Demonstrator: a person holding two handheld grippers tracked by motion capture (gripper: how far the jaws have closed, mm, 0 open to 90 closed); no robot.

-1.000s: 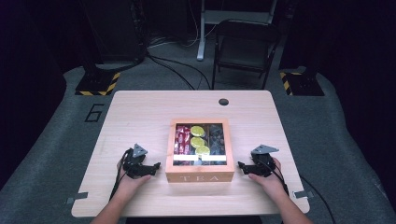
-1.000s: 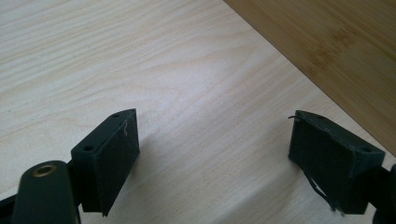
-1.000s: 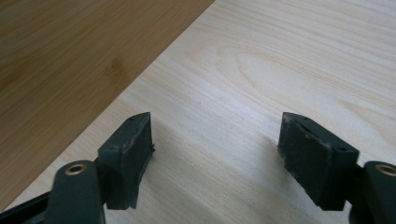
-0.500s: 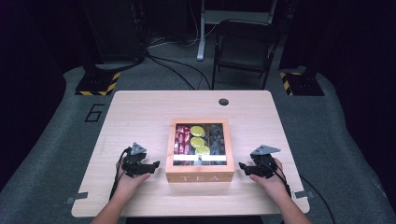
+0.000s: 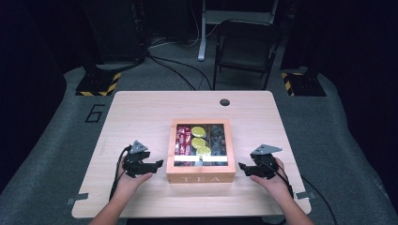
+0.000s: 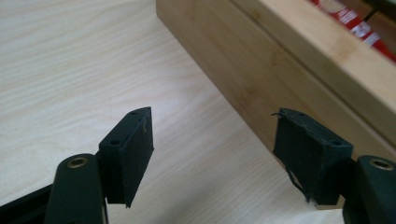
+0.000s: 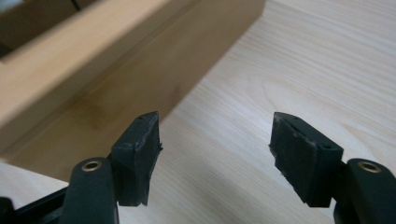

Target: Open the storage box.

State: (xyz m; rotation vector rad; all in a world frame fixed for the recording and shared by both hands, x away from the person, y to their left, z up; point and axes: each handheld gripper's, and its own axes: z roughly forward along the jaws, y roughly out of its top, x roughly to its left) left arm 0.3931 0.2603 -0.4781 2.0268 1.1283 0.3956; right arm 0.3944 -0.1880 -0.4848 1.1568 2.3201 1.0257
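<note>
Both tongs, left (image 5: 158,163) & right (image 5: 241,166), are open w/ nothing gripped, left's just narrowing; your tea box (image 5: 201,178) sits between, lid shut, not yet opened.

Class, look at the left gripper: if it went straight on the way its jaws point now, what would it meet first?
Most likely the left side wall of the wooden tea box. The left gripper points at it with open, empty jaws; the gap between them is hard to judge.

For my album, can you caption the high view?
Two open hand-held grippers, left and right, flank a wooden tea box on the table.
</note>
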